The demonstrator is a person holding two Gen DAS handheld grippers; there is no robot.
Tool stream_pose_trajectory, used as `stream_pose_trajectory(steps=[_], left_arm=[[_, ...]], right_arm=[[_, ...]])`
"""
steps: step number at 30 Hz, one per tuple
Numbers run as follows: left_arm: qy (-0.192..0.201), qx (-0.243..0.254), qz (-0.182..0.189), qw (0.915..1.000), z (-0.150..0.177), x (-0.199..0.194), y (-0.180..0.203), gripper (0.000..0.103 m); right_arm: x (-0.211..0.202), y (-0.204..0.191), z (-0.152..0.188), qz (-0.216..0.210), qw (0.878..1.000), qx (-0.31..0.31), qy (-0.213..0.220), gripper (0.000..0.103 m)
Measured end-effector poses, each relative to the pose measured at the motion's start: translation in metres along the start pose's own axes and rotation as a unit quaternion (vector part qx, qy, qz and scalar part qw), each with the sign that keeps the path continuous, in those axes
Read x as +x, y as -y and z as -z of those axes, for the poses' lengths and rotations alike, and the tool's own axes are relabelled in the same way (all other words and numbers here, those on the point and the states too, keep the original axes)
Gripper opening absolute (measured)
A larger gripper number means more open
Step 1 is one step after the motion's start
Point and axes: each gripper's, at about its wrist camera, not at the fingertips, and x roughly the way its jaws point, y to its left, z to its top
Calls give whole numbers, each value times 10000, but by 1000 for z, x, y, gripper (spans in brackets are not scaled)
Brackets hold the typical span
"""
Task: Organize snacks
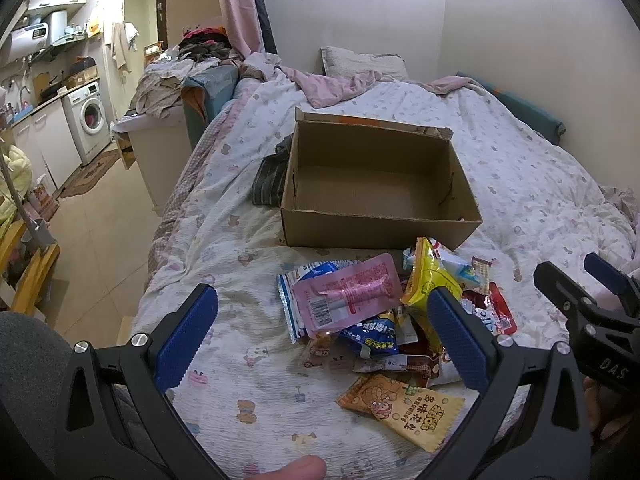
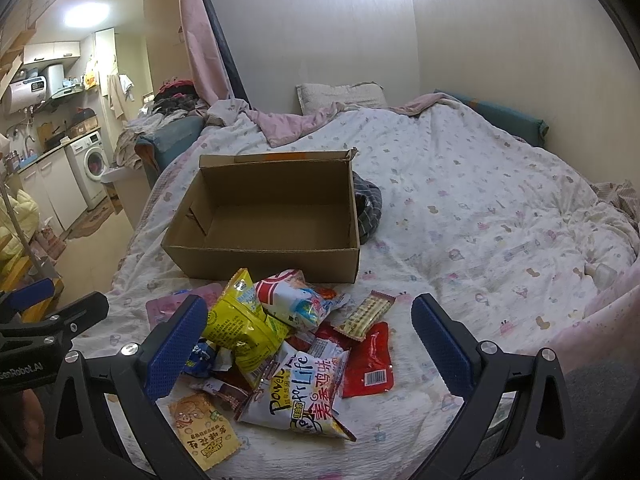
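My left tongs (image 1: 320, 332) hang wide apart at the bottom of the left wrist view, nothing between the blue pads (image 1: 188, 336), with the heap of snack packets (image 1: 384, 320) lying between and just beyond them. My right tongs (image 2: 308, 340) are just as wide and just as bare, low in the right wrist view, straddling the same heap from the other side.

I judge that nothing has gone into the cardboard box (image 2: 264, 256) yet: it sits in the middle of both views, just behind the heap, and its floor is bare. To start well I would take a loose packet at the edge of the pile, not one pinned under others. The orange packet (image 1: 404, 408), nearest me at the bottom of the left view, lies flat and alone. For the right tongs the red packet (image 2: 370, 364), right of centre, is free on its outer side. Flat foil on a soft quilt (image 2: 480, 208) is slippery, so I would come in low and pinch an edge seam.

Counting: one box, two tongs. I make out one pink packet (image 1: 352, 296), one yellow bag (image 2: 240, 328), one white bag with big lettering (image 2: 308, 396), one slim striped bar (image 2: 364, 312), and roughly ten packets in all; the buried ones I cannot count surely.
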Motion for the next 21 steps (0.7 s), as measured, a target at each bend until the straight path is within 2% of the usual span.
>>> stream_pose_trajectory(steps=[21], left_arm=[[-12, -156, 7, 9999, -7, -1, -6, 103]], right_arm=[[1, 3, 0, 11, 10000, 38, -11, 103]])
